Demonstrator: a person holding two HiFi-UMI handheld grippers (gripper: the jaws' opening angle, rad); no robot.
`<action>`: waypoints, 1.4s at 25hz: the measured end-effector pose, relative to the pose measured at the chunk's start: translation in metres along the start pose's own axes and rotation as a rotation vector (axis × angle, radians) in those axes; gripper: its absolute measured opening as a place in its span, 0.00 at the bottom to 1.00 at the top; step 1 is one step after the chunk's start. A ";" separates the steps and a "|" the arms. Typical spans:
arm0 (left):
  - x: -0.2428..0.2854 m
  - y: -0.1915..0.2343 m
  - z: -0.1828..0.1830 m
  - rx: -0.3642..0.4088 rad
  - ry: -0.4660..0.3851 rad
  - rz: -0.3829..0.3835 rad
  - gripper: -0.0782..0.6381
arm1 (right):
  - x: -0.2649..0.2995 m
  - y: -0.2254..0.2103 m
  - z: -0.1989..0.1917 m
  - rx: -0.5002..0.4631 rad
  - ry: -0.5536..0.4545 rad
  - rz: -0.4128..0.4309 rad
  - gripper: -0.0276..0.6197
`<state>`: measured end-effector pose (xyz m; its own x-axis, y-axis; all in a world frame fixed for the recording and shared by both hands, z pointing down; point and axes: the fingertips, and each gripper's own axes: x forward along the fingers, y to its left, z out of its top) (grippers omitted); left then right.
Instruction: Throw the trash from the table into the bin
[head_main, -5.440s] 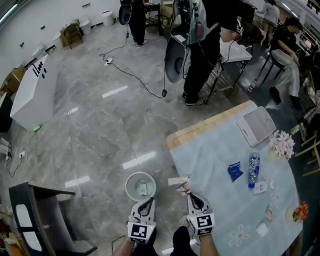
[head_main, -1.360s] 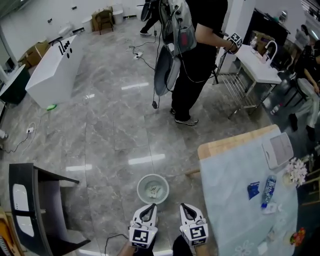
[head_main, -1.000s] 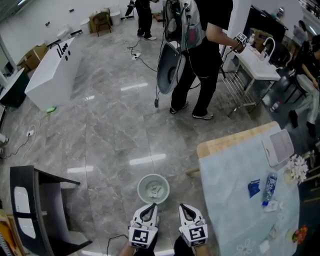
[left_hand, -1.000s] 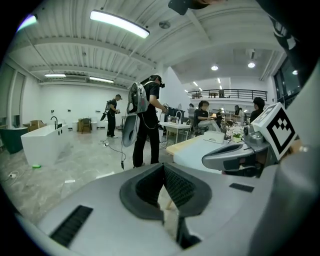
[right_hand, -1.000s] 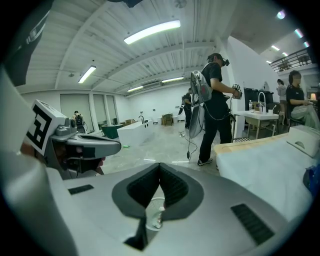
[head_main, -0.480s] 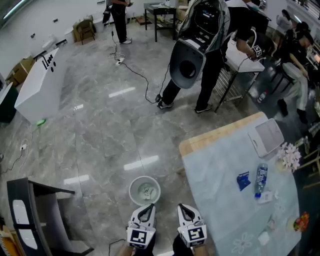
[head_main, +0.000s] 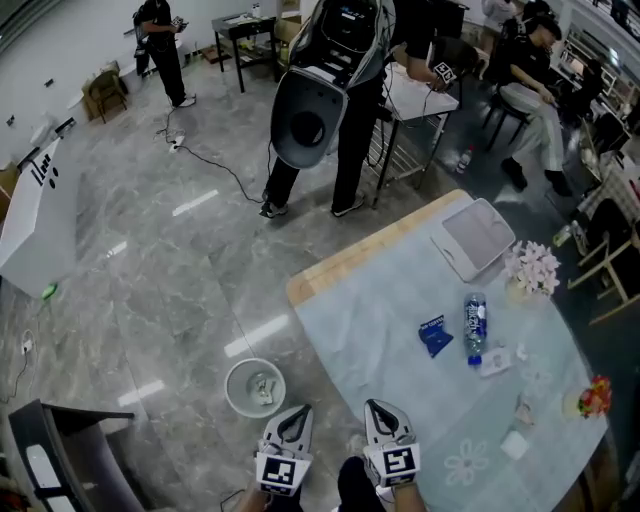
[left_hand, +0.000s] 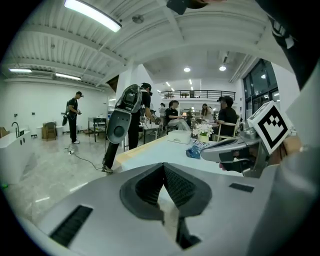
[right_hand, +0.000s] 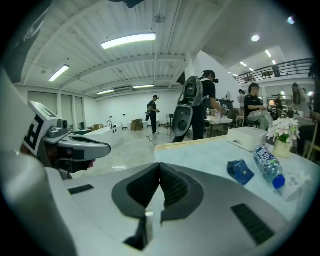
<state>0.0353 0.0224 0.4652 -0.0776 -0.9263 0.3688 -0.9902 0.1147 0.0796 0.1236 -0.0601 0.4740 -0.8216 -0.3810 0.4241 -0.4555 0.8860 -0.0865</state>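
Note:
A white round bin with scraps inside stands on the floor, left of and just ahead of my left gripper. The left gripper is shut and empty, as its own view shows. My right gripper is also shut and empty, over the near corner of the table with its pale blue cloth. On the cloth lie a blue wrapper, a plastic bottle and white scraps. Both grippers are well short of them.
A white tray and a vase of flowers sit at the table's far side. A person with a grey backpack stands beyond the table, with others seated behind. A dark stand is at the lower left.
The view has swung right, so the table now fills more of the frame and the bin sits further left. Both grippers have moved sideways toward the table, still shut.

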 end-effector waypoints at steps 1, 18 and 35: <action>0.006 -0.009 0.002 0.004 0.000 -0.014 0.12 | -0.006 -0.013 0.000 0.015 -0.005 -0.020 0.05; 0.095 -0.113 0.025 0.054 -0.005 -0.139 0.12 | -0.046 -0.185 0.020 -0.075 -0.032 -0.201 0.05; 0.152 -0.121 0.016 0.035 0.054 -0.102 0.12 | 0.039 -0.264 -0.016 -0.107 0.112 -0.136 0.20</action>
<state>0.1416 -0.1378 0.4962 0.0294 -0.9116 0.4099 -0.9961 0.0072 0.0875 0.2175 -0.3045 0.5271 -0.7087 -0.4726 0.5237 -0.5158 0.8536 0.0723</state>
